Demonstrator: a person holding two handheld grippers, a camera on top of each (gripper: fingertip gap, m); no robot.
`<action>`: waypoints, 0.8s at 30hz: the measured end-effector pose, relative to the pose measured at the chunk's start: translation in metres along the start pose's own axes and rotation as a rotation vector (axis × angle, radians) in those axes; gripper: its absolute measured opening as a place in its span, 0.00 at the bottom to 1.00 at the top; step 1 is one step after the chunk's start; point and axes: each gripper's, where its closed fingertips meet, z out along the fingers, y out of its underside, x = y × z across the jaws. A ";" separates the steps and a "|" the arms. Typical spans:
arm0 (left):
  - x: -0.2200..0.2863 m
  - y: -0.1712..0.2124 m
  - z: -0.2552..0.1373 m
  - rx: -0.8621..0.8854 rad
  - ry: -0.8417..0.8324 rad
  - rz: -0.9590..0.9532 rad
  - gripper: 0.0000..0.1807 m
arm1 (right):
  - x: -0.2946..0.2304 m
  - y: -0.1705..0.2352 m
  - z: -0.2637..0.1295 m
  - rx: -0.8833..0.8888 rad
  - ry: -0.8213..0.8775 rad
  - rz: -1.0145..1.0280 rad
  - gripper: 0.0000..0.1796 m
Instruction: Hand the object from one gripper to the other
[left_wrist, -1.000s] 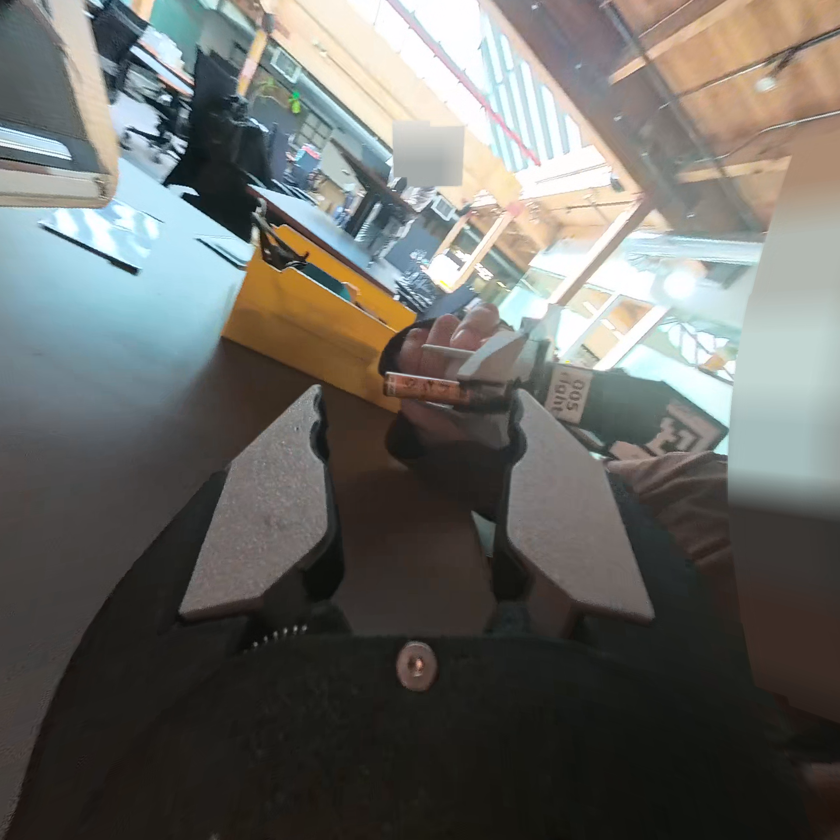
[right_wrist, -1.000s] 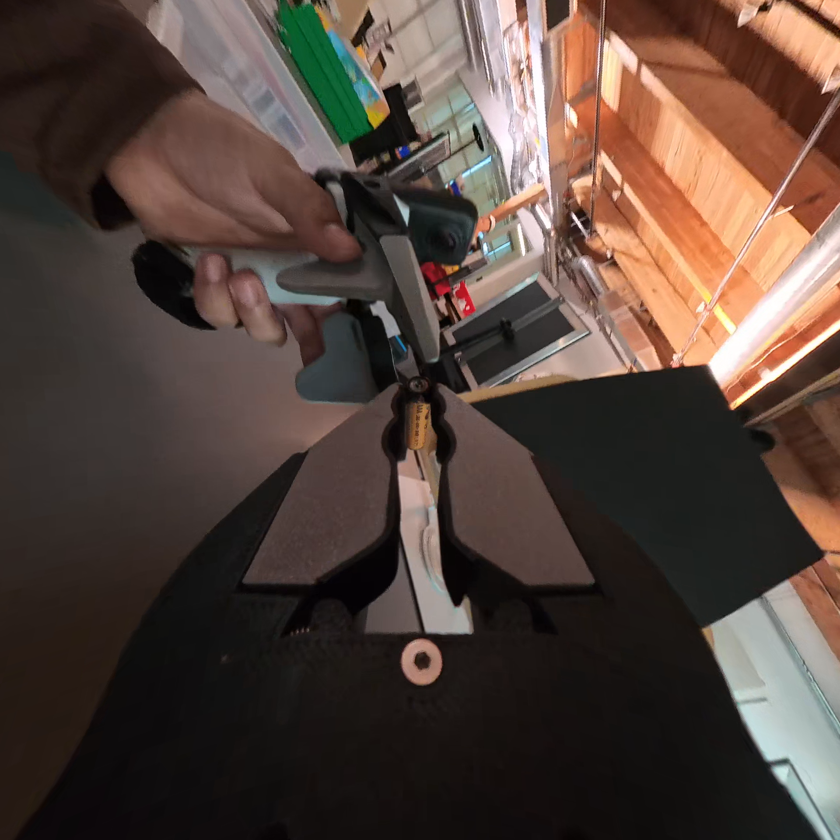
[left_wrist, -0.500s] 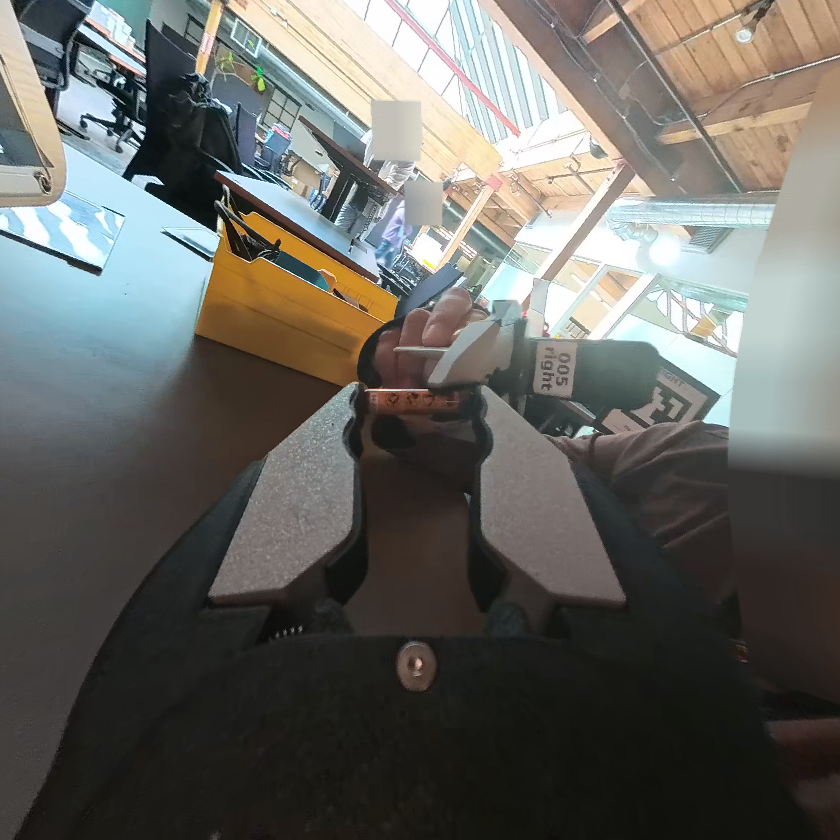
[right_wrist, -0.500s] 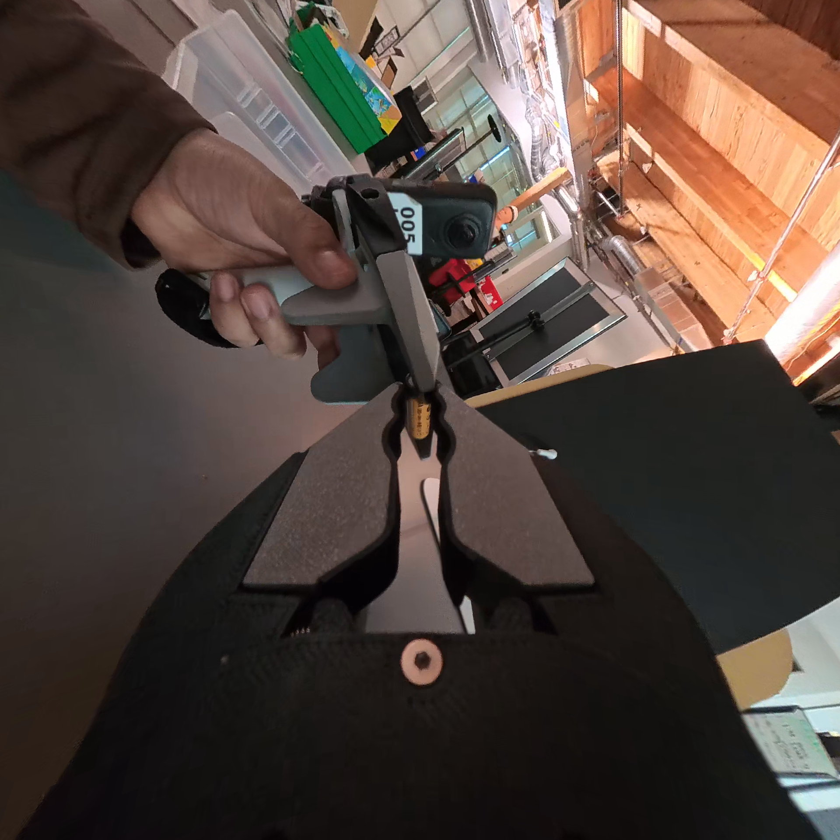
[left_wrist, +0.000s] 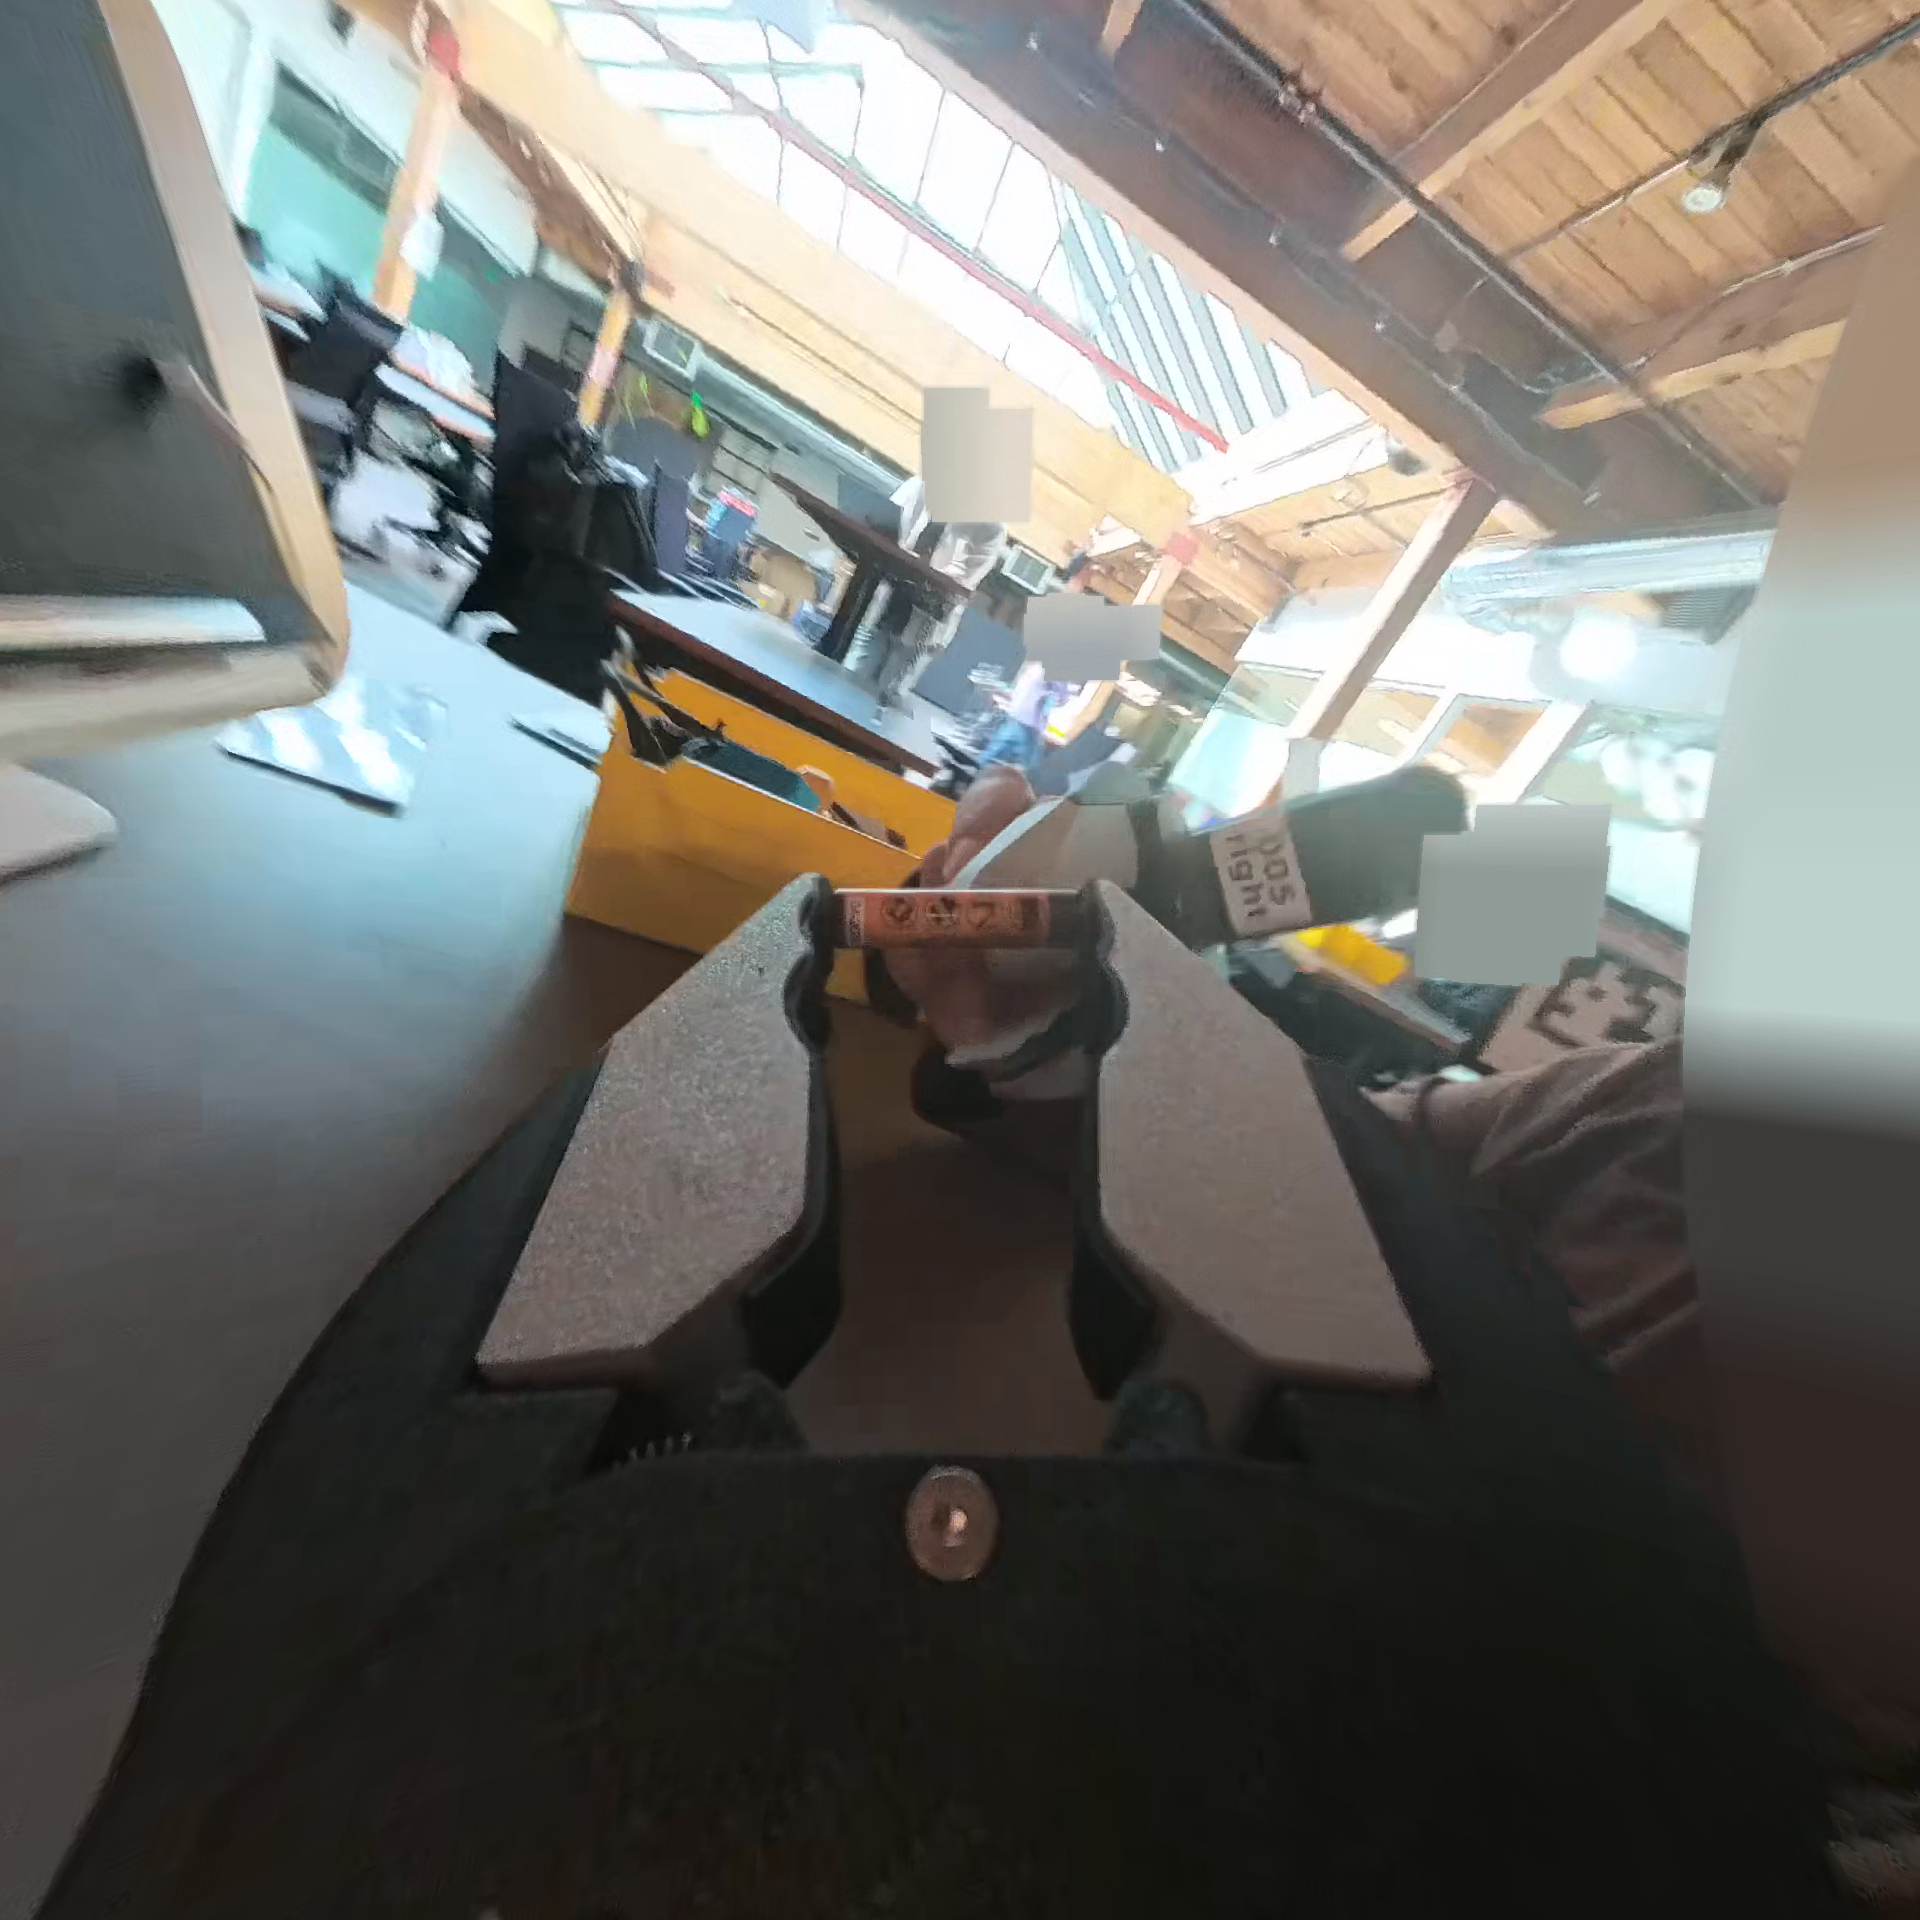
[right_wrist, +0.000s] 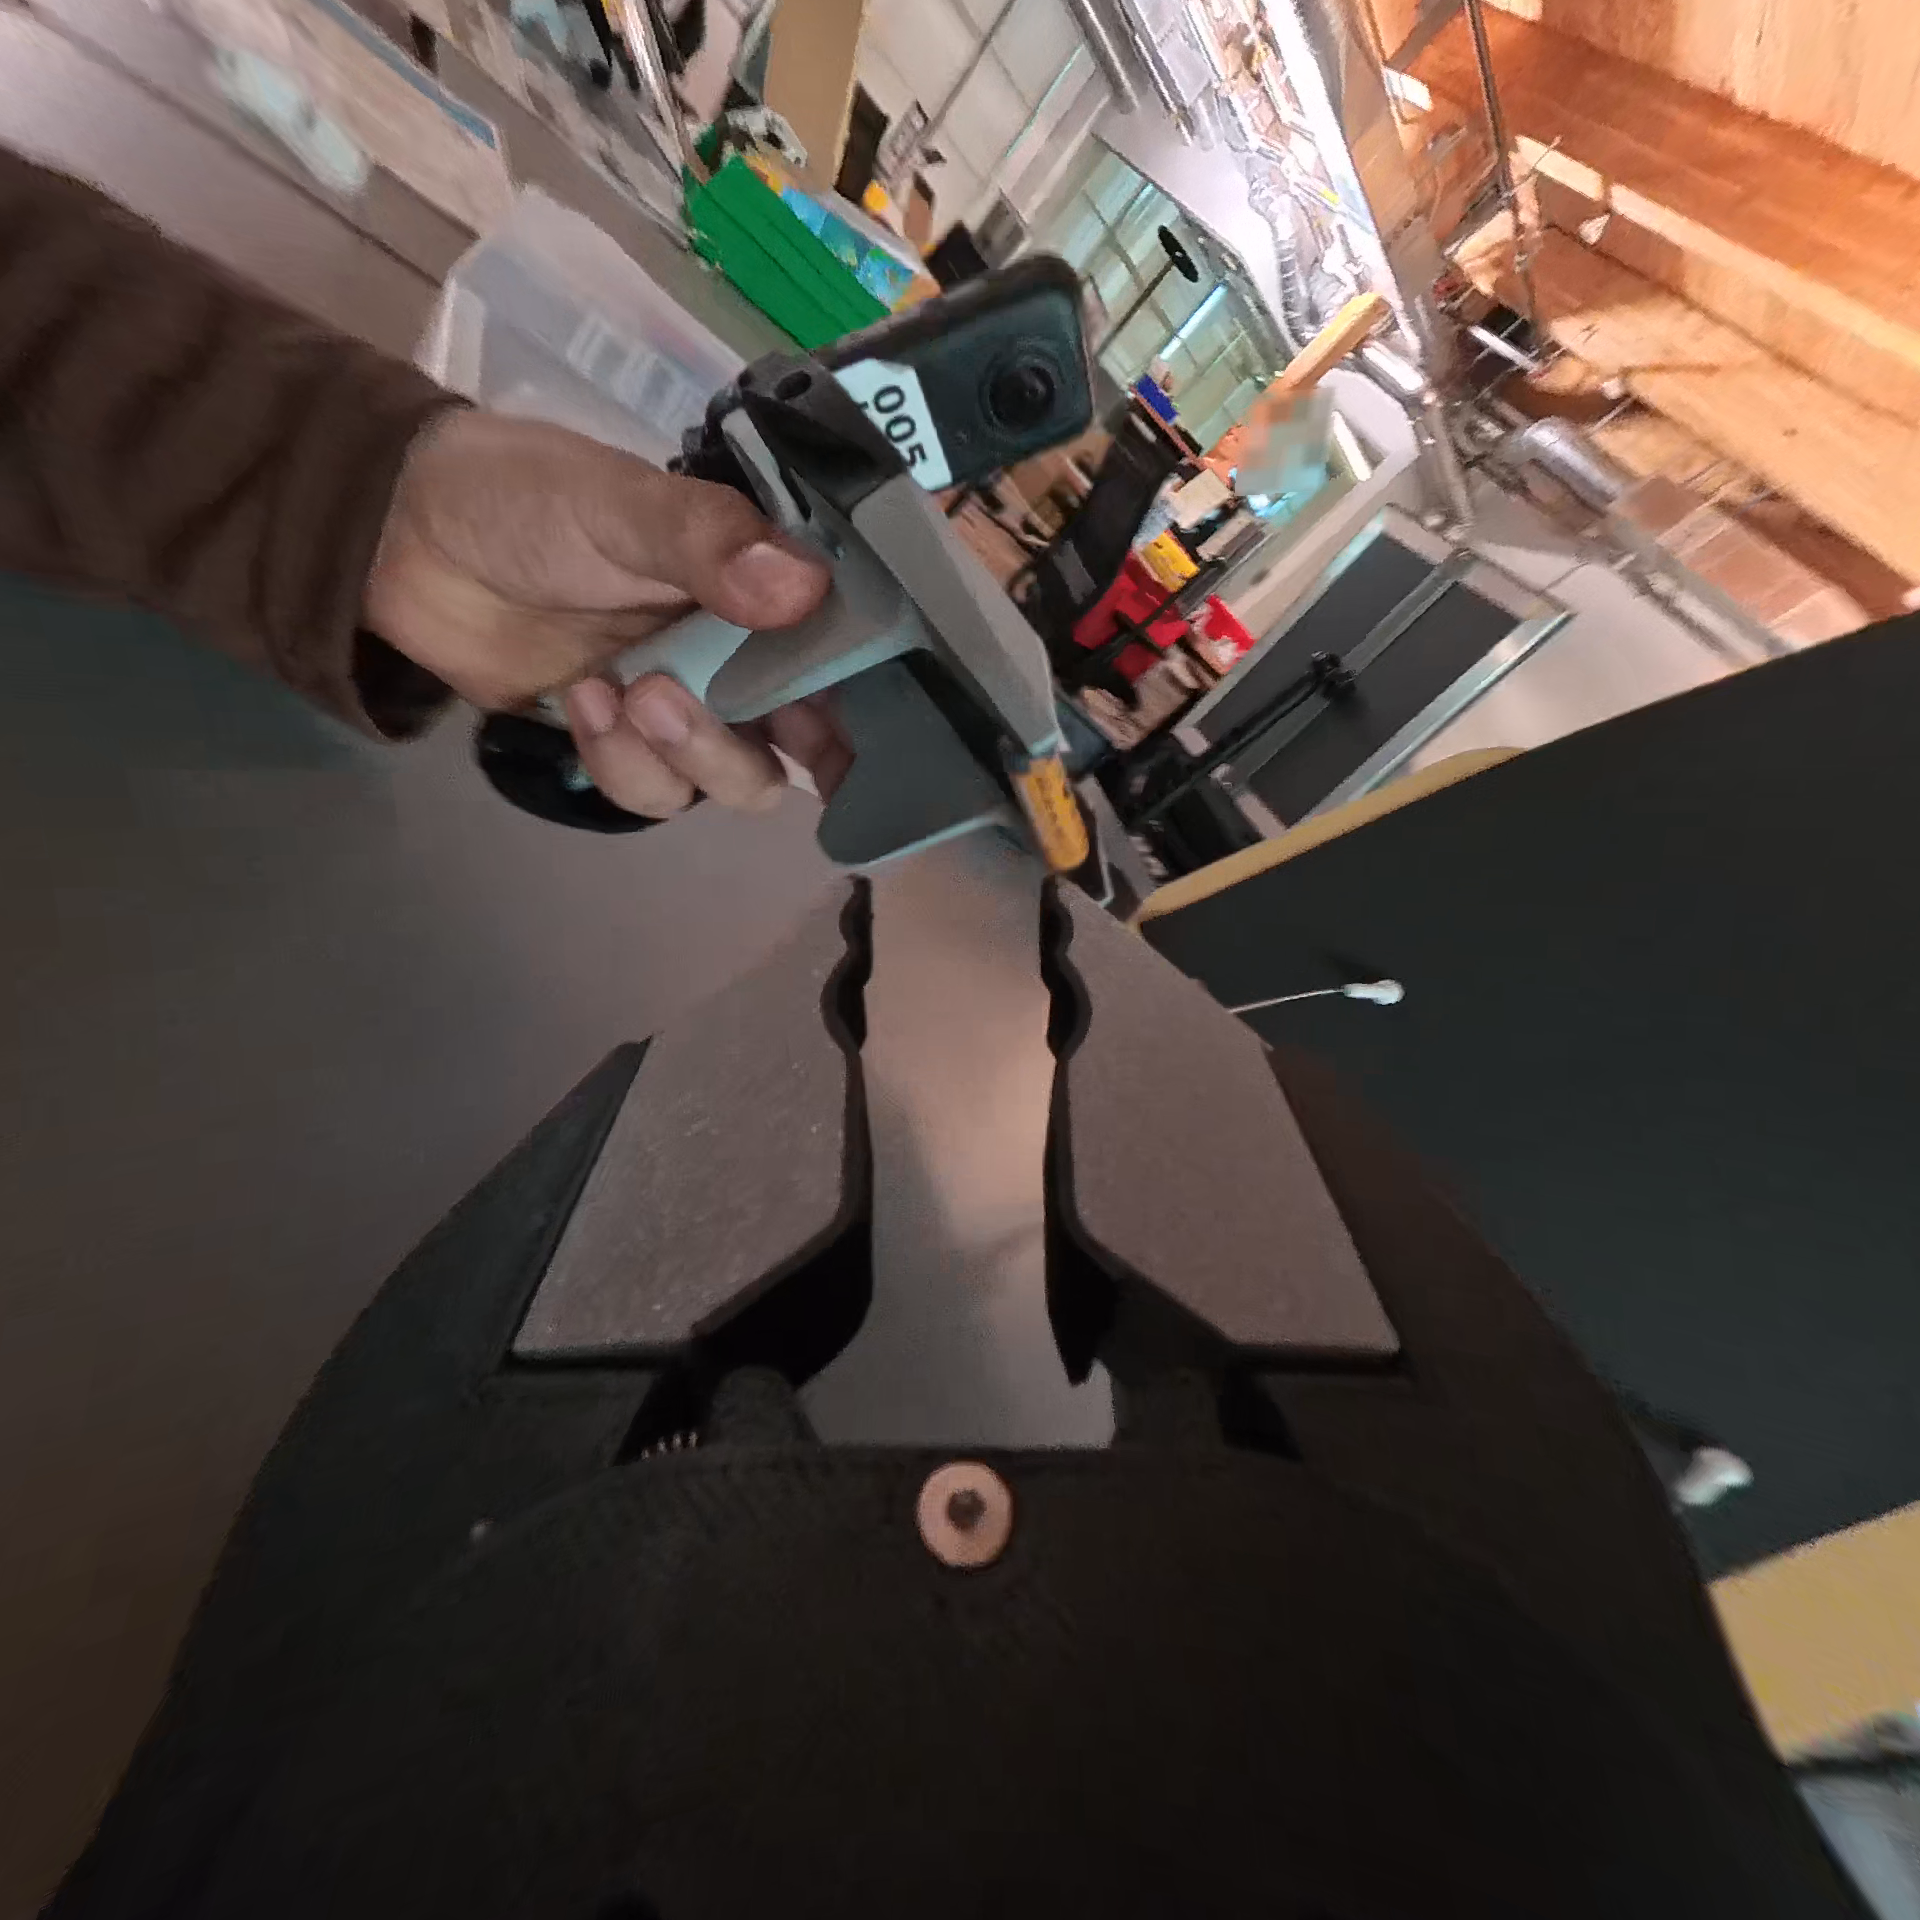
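A small orange-brown battery (left_wrist: 961, 920) lies crosswise between the fingertips of my left gripper (left_wrist: 961, 925), which is shut on its two ends. It also shows in the right wrist view (right_wrist: 1055, 826), held at the tip of the left gripper (right_wrist: 935, 644), which a hand (right_wrist: 561, 561) grips. My right gripper (right_wrist: 954, 904) is open and empty, just below and short of the battery. In the left wrist view the right gripper (left_wrist: 1039, 831) and the hand holding it sit just behind the battery, partly hidden.
A yellow box (left_wrist: 727, 842) with tools stands on the dark table (left_wrist: 260, 987) ahead on the left. A monitor (left_wrist: 135, 364) stands at far left. A black panel (right_wrist: 1558, 935) stands on the right; a clear plastic bin (right_wrist: 582, 312) is behind the hand. Only a small space, under 4 cm, lies between the two pairs of fingers.
My left gripper closed on the battery's ends. My right gripper opened, let go of the battery and drew back a little.
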 end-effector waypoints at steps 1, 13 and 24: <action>0.000 -0.003 -0.003 -0.003 -0.030 0.072 0.25 | 0.001 -0.002 -0.002 0.018 -0.035 0.060 0.16; 0.029 0.029 0.006 -0.262 -0.170 0.844 0.25 | -0.008 -0.020 -0.019 0.233 -0.698 1.162 0.20; 0.002 0.049 0.016 -0.393 -0.361 1.071 0.25 | -0.022 -0.003 -0.006 0.133 -0.746 1.233 0.05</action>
